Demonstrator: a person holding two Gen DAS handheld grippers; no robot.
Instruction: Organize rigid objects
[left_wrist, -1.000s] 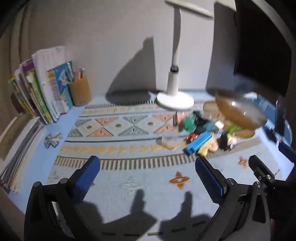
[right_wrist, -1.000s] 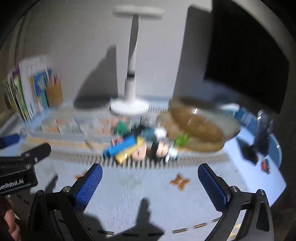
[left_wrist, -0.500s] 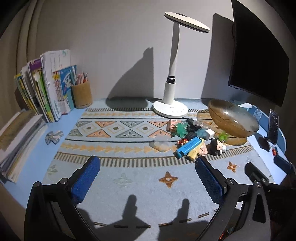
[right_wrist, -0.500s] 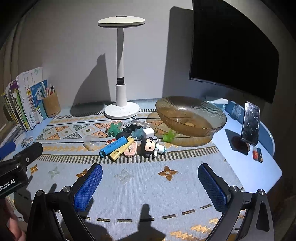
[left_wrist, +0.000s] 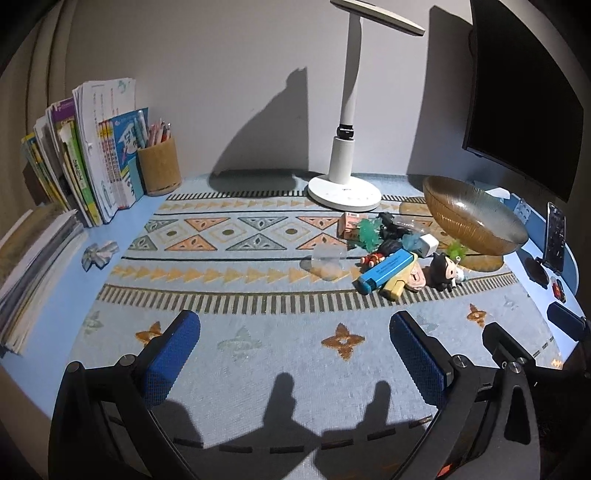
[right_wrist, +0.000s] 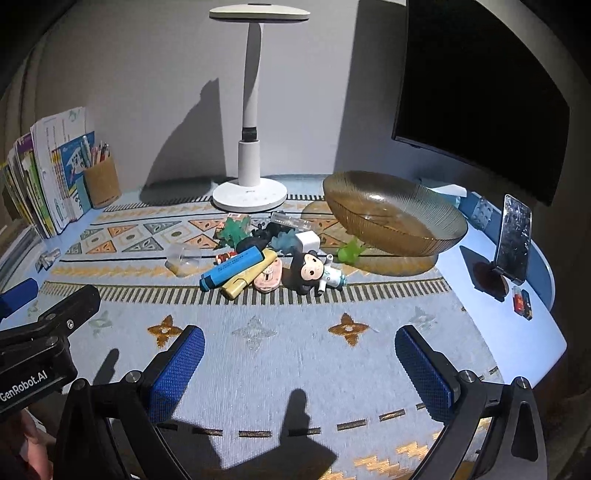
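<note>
Two tools, left tool and right tool, hang spread and empty over the worktop, so we judge nothing grasped. Left of the amber glass bowl we see the toy pile; left again, the lamp crowds it.

Left gripper and right gripper both hover side by side with blue-padded jaws spread wide, nothing between them, pointing forward
</note>
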